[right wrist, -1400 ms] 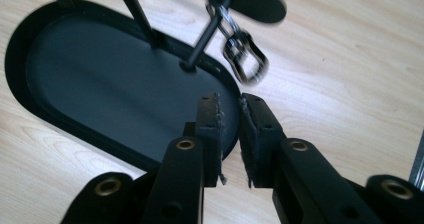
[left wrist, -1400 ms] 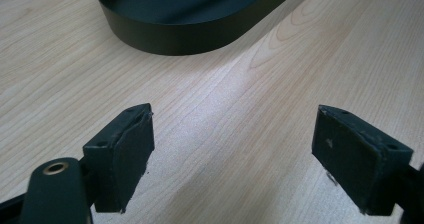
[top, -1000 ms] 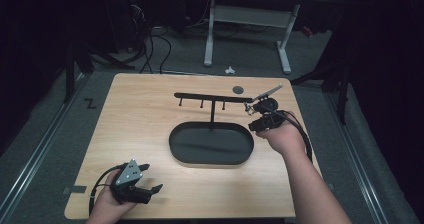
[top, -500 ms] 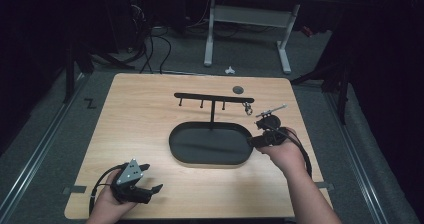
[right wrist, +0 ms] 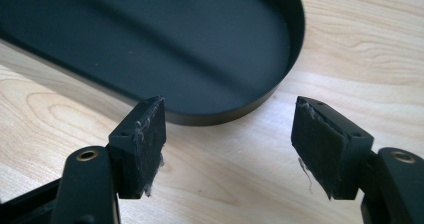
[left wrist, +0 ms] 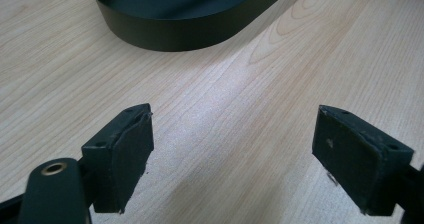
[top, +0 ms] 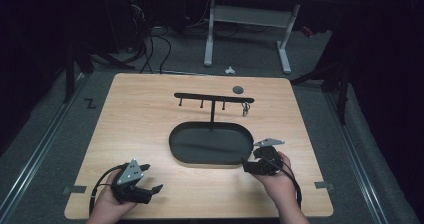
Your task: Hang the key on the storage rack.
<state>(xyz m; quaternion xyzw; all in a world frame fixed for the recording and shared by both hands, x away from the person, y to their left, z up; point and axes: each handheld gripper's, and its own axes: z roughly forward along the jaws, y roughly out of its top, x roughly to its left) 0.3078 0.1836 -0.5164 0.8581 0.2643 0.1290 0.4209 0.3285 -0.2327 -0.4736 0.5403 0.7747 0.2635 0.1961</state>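
A black oval tray (top: 210, 145) lies at the table's middle, and a black T-shaped rack (top: 214, 98) with hooks rises from its far side. A small metal ring (top: 245, 109) hangs from the rack's right end. My right gripper (top: 247, 165) is low beside the tray's near right rim (right wrist: 215, 118), pointing at it. Its jaws (right wrist: 230, 109) have just been opening and stand wide with nothing between them. My left gripper (top: 151, 178) rests near the table's front left. It is open over bare wood (left wrist: 235, 119), with the tray wall (left wrist: 185, 34) ahead.
A small grey disc (top: 238, 89) lies on the table behind the rack. Light wood (top: 140, 119) stretches to the left of the tray. Beyond the table's far edge stand a white desk frame (top: 245, 19) and cables on a dark floor.
My right gripper has come away from the rack's right end, down and toward the near edge beside the tray, and its jaws spread. The ring stays hanging on the rack. The left gripper kept still.
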